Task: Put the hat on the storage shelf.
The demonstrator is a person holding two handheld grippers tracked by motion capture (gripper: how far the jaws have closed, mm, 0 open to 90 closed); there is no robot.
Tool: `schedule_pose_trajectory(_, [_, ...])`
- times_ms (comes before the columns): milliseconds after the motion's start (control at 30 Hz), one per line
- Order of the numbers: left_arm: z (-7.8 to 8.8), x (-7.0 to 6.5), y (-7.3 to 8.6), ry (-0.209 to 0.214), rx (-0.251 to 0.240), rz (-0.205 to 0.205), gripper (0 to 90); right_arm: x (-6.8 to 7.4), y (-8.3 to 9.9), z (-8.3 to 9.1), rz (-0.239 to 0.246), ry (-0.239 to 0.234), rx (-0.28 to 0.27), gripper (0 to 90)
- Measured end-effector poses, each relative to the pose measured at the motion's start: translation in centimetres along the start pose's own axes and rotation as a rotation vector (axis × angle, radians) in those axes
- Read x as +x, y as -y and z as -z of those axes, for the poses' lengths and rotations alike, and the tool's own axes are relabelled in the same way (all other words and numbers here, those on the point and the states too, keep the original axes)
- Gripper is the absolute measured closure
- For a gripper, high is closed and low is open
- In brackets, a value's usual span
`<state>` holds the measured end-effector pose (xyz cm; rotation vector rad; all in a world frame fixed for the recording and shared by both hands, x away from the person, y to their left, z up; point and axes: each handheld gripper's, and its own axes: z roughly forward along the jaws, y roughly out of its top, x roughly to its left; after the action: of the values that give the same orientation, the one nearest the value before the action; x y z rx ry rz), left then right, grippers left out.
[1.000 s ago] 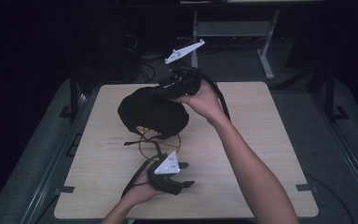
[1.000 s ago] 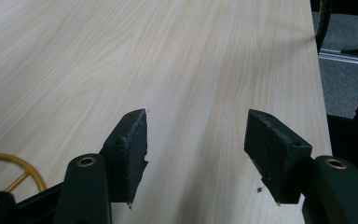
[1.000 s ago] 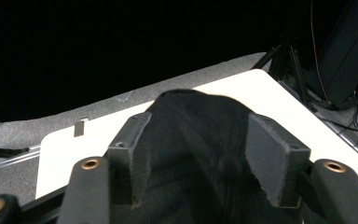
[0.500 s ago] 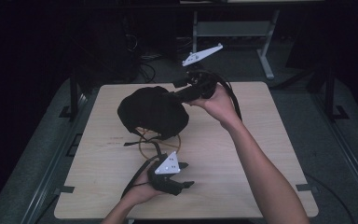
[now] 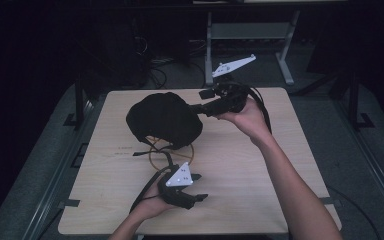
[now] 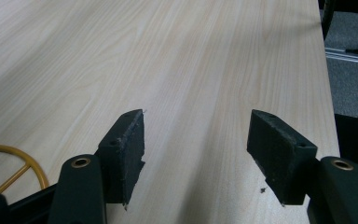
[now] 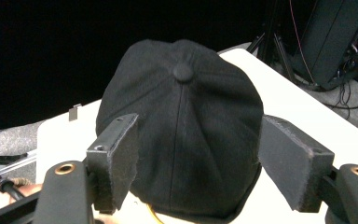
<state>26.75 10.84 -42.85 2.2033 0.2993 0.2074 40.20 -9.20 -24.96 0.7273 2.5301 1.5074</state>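
While black cap [image 5: 164, 119] sits on pale wood table [image 5: 260, 185], dark room, both tools wide.

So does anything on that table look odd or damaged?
Nothing is spilled. The black cap sits atop a yellow ring, and the pads on the left hand-held gripper look frayed at their edges.

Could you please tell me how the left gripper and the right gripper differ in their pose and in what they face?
The left gripper sits low near the table's front edge, while the right gripper is raised at the far side. The left gripper faces bare wood; the right gripper faces the black cap, which sits over a yellow ring. Both have open jaws holding nothing.
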Motion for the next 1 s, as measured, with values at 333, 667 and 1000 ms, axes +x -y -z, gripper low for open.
schedule_pose_trajectory(333, [0.0, 0.0, 0.0, -0.005, 0.004, -0.011, 36.3, -0.3, 2.1, 1.3, -0.022, 0.007, -0.004, 27.9])
schedule_pose_trajectory(667, [-0.1, 0.0, 0.1, -0.004, 0.008, -0.013, 36.3, -0.6, 3.8, 2.7, -0.036, 0.018, -0.014, 27.1])
schedule_pose_trajectory(1000, [-0.1, 0.0, 0.1, -0.006, 0.002, -0.008, 36.3, -0.9, 5.7, 4.0, -0.061, 0.03, -0.011, 25.4])
